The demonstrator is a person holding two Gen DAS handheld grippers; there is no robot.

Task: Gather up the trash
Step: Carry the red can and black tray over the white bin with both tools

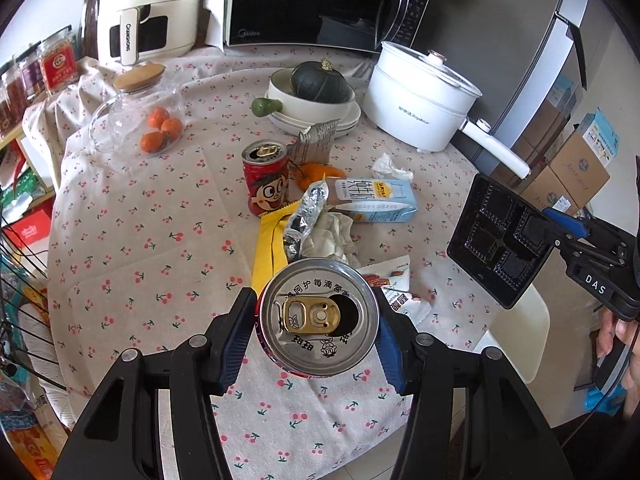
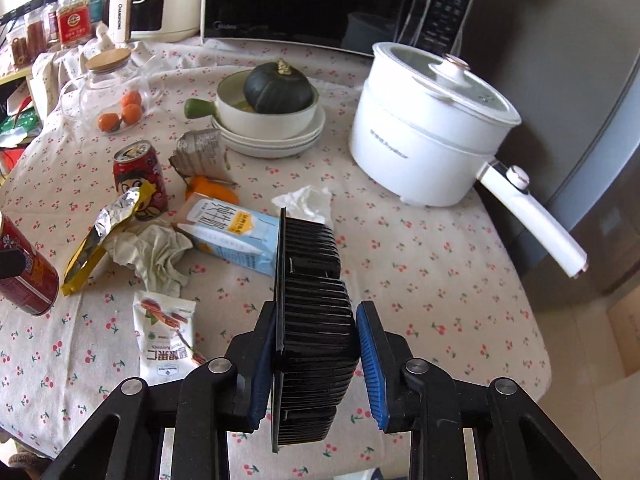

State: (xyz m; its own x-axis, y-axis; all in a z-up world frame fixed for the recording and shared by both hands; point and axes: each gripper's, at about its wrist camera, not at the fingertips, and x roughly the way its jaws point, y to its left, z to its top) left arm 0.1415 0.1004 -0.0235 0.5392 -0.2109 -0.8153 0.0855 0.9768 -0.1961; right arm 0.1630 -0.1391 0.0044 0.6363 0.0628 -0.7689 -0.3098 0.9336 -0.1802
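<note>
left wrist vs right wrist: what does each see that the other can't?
Left wrist only: open top of the held can, the tray's compartmented inside, the right gripper from outside. Right wrist only: the tray's ribbed underside, the held can's red side. Both: standing red can, milk carton, white electric pot.

Cherry-print cloth covers the desk (image 2: 420, 280), with a microwave (image 1: 312, 4) and air fryer (image 1: 148, 12) at the back. Grey fridge (image 1: 532, 60) on the right, cardboard boxes (image 1: 580, 168) beside it. Soft daylight.
</note>
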